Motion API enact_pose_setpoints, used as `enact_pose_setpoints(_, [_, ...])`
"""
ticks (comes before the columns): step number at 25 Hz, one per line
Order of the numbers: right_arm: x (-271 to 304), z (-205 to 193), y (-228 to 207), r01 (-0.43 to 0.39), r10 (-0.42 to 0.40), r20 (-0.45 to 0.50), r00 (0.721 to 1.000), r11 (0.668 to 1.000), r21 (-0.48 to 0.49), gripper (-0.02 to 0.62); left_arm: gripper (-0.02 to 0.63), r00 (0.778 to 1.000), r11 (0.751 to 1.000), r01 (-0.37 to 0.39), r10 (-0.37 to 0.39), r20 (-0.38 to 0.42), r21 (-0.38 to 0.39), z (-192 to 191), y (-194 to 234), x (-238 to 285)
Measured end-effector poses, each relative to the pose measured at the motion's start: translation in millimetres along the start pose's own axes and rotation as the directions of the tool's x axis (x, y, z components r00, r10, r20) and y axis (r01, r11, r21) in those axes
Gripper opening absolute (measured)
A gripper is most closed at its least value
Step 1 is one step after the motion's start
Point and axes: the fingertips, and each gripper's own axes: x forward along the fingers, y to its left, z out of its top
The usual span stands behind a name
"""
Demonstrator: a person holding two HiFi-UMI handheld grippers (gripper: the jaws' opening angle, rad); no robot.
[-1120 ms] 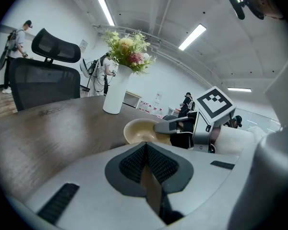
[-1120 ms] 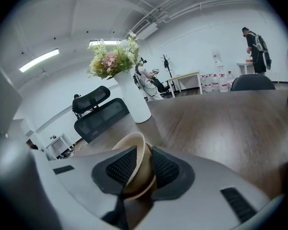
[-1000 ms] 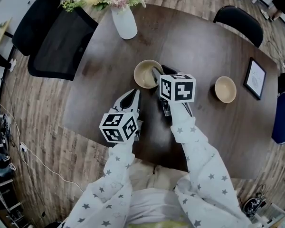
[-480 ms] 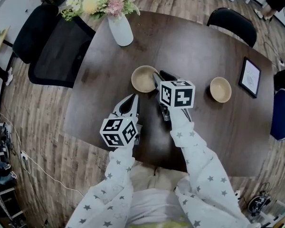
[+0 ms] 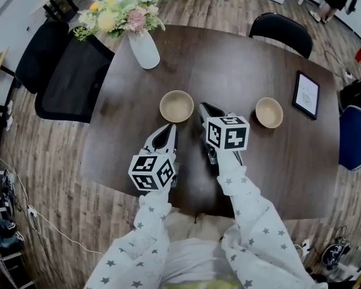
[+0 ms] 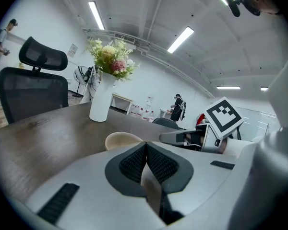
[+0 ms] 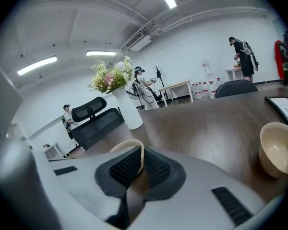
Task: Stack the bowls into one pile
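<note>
- I judge the step in hand to be taking one bowl and setting it into the other, since the two sit apart on the tabletop (image 5: 228,65).
- Using the vase (image 5: 144,48) as my mark, the left bowl (image 5: 176,106) sits nearer me than the vase and a little to its right. The right bowl (image 5: 269,112) lies well to the vase's right and about as near me.
- The right gripper (image 5: 201,105) hangs right of the vase, between the bowls, with its tip just beside the left bowl's rim. Its fingers (image 7: 125,169) are closing to a thin slit. Nothing looks caught in them, and the rim only shows beyond.
- The left gripper (image 5: 171,126) hovers nearer me than the vase, its fingers (image 6: 134,164) pressed together and empty.
- To do this well I'd spread the right fingers, straddle one wall of a bowl and pinch firmly. Then I'd lift it level, centre it over the other bowl and lower it before letting go.
- The bowls are round, cream and matte, with thin rims and deep sides. They are likely hard and slick, so a shallow bite could slip.
- The tabletop is dark, smooth wood grain.
</note>
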Motion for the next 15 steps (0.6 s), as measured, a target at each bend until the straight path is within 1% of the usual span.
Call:
enact_pose_setpoints(8, [-35, -6, -25, 0.047, -0.049, 0.037, 0.998, 0.997, 0.062, 0.028, 0.025, 0.999, 0.999, 0.041, -0.041, -0.011, 0.022, 0, -24, 6])
enact_pose_setpoints(15, [-68, -10, -63, 0.096, -0.104, 0.061, 0.993, 0.987, 0.129, 0.026, 0.026, 0.996, 0.996, 0.081, -0.08, -0.028, 0.034, -6, -57, 23])
